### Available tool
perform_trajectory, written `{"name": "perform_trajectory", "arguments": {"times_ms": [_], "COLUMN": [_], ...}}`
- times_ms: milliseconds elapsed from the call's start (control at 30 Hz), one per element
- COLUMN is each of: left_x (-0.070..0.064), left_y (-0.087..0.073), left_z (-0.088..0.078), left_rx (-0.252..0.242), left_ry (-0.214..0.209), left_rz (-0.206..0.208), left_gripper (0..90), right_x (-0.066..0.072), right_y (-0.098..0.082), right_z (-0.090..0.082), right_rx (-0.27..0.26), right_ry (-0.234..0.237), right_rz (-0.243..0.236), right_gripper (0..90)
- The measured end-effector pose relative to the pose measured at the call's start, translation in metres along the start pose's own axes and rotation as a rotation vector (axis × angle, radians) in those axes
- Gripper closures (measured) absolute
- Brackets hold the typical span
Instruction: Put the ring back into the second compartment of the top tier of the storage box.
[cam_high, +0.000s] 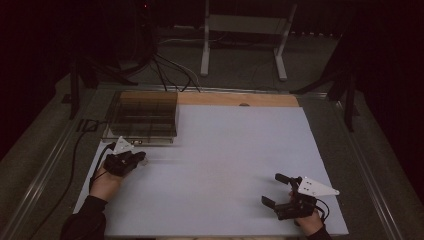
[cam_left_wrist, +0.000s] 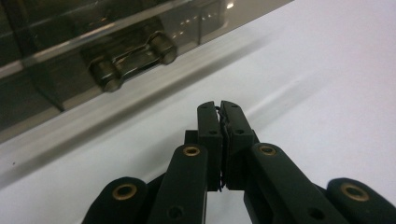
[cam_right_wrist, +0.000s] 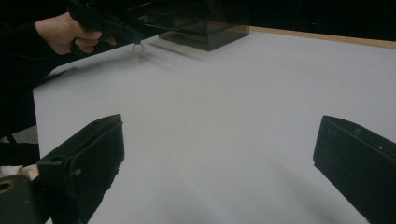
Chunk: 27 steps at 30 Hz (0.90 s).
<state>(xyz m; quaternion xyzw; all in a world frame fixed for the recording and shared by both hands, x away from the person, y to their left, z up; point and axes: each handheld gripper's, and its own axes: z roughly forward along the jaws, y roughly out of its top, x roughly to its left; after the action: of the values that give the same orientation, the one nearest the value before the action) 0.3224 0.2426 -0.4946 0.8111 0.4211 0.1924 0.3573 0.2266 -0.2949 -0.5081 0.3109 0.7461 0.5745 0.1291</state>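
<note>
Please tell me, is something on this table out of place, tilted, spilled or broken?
Nothing stands out. The dark transparent compartment box sits square at the far left of the white table. The left hand-held gripper pinches a small ring; the right hand-held gripper is open and empty.

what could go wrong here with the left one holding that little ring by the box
The left hand-held gripper pinches only a thin wire between its tips, with a small ring dangling below; it may slip out. The dark clear box sits close ahead, so the ring could knock its wall. Low light makes the ring hard to track.
</note>
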Motion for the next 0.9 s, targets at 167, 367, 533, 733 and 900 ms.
{"name": "perform_trajectory", "arguments": {"times_ms": [167,367,533,733,900], "left_x": [-0.002,-0.004,-0.006,-0.01,-0.012], "left_y": [0.004,0.007,0.009,0.012,0.015], "left_z": [-0.003,-0.008,-0.01,-0.014,-0.018], "left_rx": [-0.008,-0.017,-0.011,-0.02,-0.028], "left_ry": [-0.007,-0.018,-0.028,-0.035,-0.052], "left_rz": [0.004,0.011,0.021,0.033,0.039], "left_gripper": [90.0,89.9,89.9,89.9,89.9], "right_x": [0.0,0.0,0.0,0.0,0.0], "right_y": [0.0,0.0,0.0,0.0,0.0], "right_z": [-0.001,-0.001,0.0,0.0,0.0], "right_rx": [-0.003,-0.003,-0.002,-0.002,-0.002], "right_ry": [-0.001,0.0,-0.001,-0.002,-0.002], "right_rz": [0.004,0.004,0.003,0.004,0.005], "right_gripper": [1.8,1.8,1.8,1.8,1.8]}}
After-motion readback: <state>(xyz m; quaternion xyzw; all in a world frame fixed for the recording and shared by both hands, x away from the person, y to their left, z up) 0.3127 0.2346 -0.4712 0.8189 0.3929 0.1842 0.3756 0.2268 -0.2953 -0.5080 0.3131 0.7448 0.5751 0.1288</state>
